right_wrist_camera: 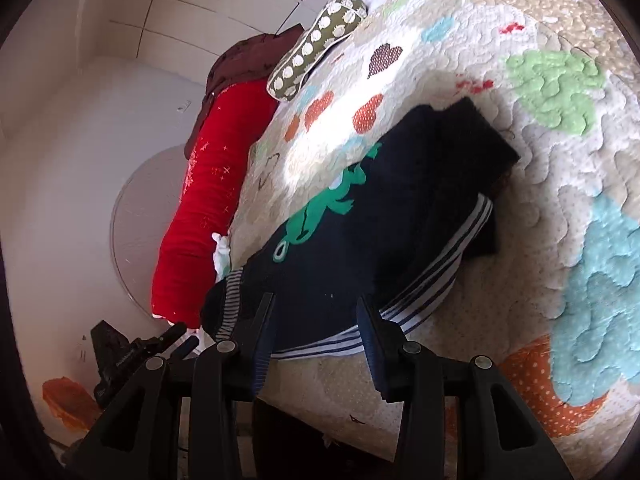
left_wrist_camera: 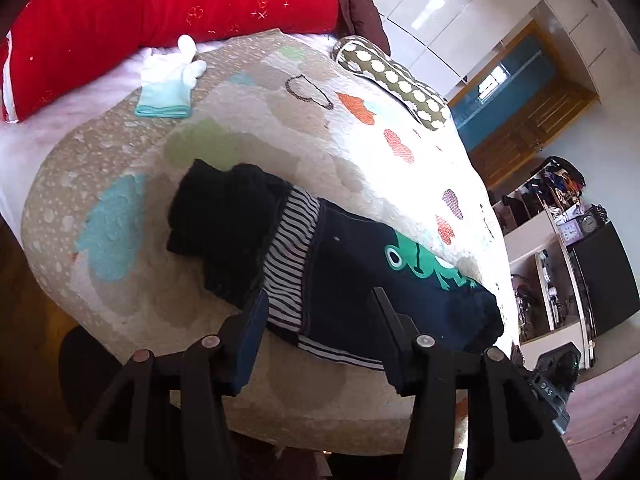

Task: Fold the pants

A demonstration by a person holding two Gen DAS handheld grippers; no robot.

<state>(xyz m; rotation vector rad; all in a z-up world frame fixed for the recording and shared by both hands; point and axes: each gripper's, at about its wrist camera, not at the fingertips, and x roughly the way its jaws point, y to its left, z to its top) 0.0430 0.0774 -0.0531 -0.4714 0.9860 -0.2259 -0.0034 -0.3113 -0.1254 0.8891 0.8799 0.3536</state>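
Bedroom, quilt-covered bed (left_wrist_camera: 248,80) with cloud patches, white wardrobe doors behind. Pants (left_wrist_camera: 352,280), navy with a green frog print and striped lining, lie folded into a compact bundle at the bed's near edge; a black garment (left_wrist_camera: 224,216) sits at the bundle's far end, and I can't tell if it's part of the pants or a separate piece. Left hand-held gripper (left_wrist_camera: 316,312) has its jaws apart, straddling the bundle's striped near edge with nothing pinched. Right hand-held gripper (right_wrist_camera: 316,316) is the same at the opposite side: jaws spread, pads not pressing cloth. Judging by the neat stack, the fold looks close to done, or just released. Risks: the bundle sits near the bed edge, so a nudge from either gripper could drag a layer open or tip it off; a pad snagging the loose striped hem would undo the fold. Beyond the pants, a red bolster (left_wrist_camera: 160,4), a white glove on a folded cloth (left_wrist_camera: 168,80), and a dotted green pillow (left_wrist_camera: 396,80). Hard to see: the bundle's underside and layer count, the navy corner lost in shadow, fisheye bending the bed edge, window glare washing out the quilt beside the frog.
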